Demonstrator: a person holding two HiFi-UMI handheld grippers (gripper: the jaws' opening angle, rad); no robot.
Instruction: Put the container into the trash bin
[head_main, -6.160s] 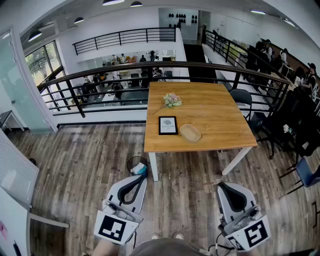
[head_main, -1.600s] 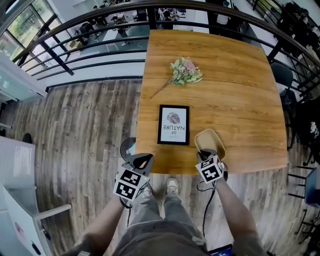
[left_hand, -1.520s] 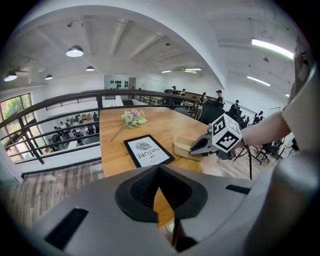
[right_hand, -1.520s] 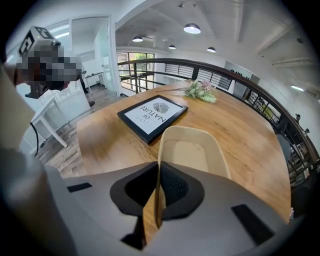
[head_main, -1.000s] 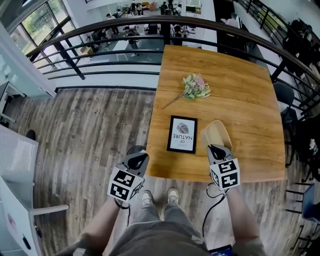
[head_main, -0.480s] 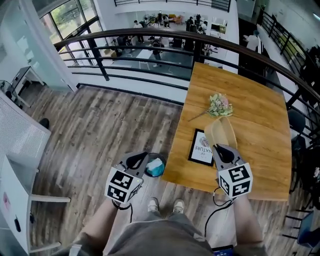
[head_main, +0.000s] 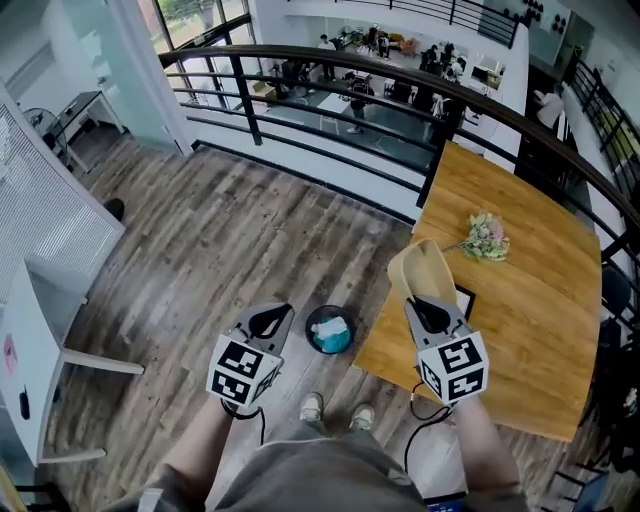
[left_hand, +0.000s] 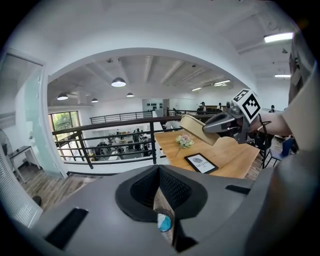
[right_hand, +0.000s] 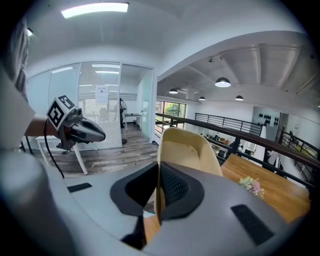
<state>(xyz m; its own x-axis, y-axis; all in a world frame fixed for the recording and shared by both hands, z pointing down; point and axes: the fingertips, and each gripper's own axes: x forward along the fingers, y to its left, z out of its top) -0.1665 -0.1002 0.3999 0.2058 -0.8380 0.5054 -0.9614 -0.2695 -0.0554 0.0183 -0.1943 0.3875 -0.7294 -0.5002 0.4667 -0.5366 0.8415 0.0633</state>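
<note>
Two fingers (right_hand: 176, 186) of the right gripper (head_main: 428, 308) pinched the container (head_main: 424, 270) by its rim, and it stood up beyond their tips (above the table (head_main: 520, 300) edge). The bin (head_main: 330, 329) lay below and left of them, just beside the left gripper (head_main: 274, 320), whose fingers were pressed together on nothing. Best to hold the pinch firm, carry it over the bin's mouth and release low.

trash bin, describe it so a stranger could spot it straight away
Start at the big wooden table. On the plank floor just beside its corner nearest the person stands the trash bin. It is the only small round dark tub there, with blue and white rubbish inside.
</note>
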